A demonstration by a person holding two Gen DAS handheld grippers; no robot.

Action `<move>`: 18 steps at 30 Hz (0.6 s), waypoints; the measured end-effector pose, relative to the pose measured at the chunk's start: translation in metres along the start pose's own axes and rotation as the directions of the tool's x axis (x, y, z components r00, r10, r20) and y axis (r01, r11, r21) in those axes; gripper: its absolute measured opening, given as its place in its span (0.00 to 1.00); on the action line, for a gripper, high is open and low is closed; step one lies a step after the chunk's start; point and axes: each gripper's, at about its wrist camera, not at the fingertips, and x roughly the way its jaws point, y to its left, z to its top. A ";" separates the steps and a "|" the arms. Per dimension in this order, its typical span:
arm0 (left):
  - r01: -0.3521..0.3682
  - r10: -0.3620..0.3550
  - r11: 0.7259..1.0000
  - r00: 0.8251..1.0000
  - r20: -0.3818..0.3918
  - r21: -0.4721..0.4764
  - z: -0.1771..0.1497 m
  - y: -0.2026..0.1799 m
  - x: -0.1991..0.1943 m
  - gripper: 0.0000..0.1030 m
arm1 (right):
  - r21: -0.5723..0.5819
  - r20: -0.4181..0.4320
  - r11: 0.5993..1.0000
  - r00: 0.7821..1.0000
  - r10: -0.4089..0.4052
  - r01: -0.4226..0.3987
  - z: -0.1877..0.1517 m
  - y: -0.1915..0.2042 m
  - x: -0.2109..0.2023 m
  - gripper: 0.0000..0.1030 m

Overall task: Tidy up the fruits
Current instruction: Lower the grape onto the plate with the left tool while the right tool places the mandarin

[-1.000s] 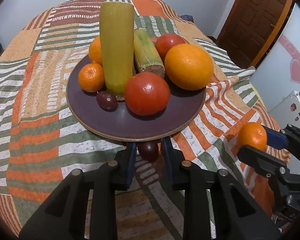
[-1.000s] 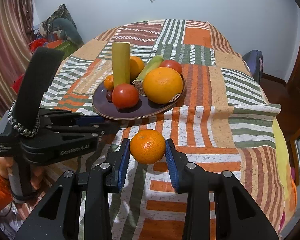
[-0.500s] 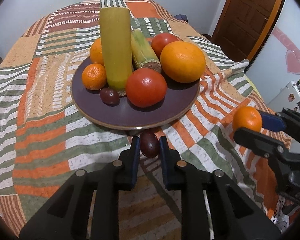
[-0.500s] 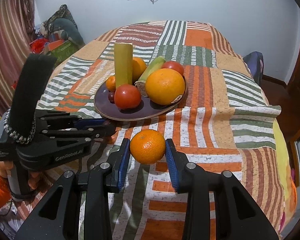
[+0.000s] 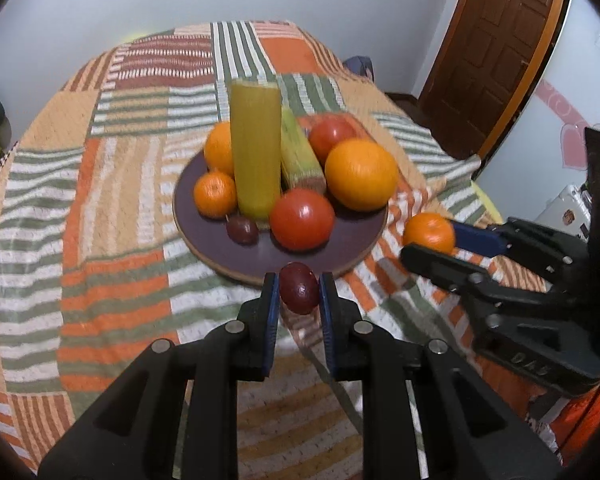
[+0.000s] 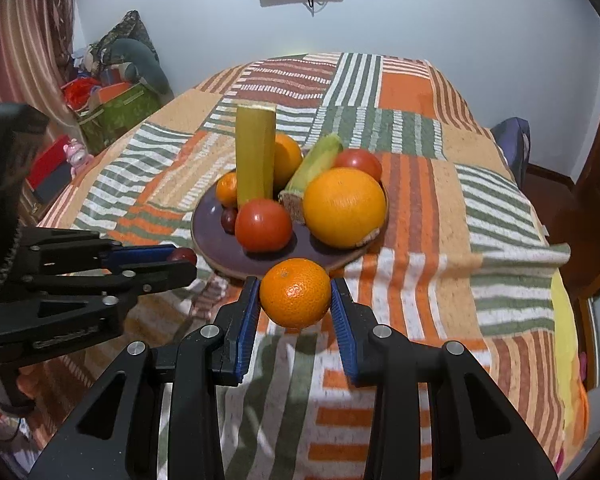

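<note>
A dark purple plate point(image 5: 220, 240) point(image 6: 208, 216) on the patchwork cloth holds a big orange point(image 5: 361, 174), two tomatoes, an upright yellow sugarcane piece point(image 5: 256, 148), a green cane piece, small tangerines and a dark plum point(image 5: 242, 230). My left gripper point(image 5: 299, 294) is shut on a second dark plum point(image 5: 299, 288) and holds it lifted just in front of the plate's near rim; it also shows in the right wrist view point(image 6: 182, 255). My right gripper point(image 6: 295, 294) is shut on a tangerine point(image 6: 295, 292) point(image 5: 429, 233), lifted to the right of the plate.
The table is covered by an orange, green and white striped patchwork cloth point(image 6: 420, 240). Boxes and clutter point(image 6: 108, 112) stand on the floor at the far left. A wooden door point(image 5: 496, 52) is at the far right.
My left gripper has closed on the dark plum and lifted it off the cloth. Both grippers have risen and pulled back a little from the plate. The right still holds the tangerine.
</note>
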 end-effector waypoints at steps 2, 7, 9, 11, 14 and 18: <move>-0.003 0.003 1.000 1.000 0.012 -0.005 0.007 0.003 0.002 0.19 | 0.001 0.003 1.000 1.000 0.005 -0.005 0.005 0.000 0.006 0.32; -0.007 0.007 1.000 1.000 0.006 -0.024 0.016 0.010 0.014 0.19 | 0.003 -0.003 1.000 1.000 0.012 -0.012 0.009 0.002 0.020 0.32; -0.013 0.013 1.000 1.000 -0.002 -0.026 0.017 0.013 0.020 0.19 | 0.000 -0.011 1.000 1.000 0.014 -0.014 0.009 0.004 0.026 0.32; -0.020 0.019 0.999 1.000 -0.008 -0.031 0.019 0.015 0.026 0.19 | 0.000 -0.021 1.000 1.000 0.019 -0.019 0.009 0.005 0.032 0.32; -0.026 0.025 0.999 1.000 -0.019 -0.039 0.020 0.019 0.033 0.19 | -0.001 -0.035 1.000 0.999 0.028 -0.028 0.008 0.006 0.038 0.32; -0.027 0.025 0.998 0.999 -0.035 -0.051 0.018 0.023 0.041 0.19 | 0.002 -0.040 1.000 0.999 0.029 -0.029 0.007 0.005 0.043 0.32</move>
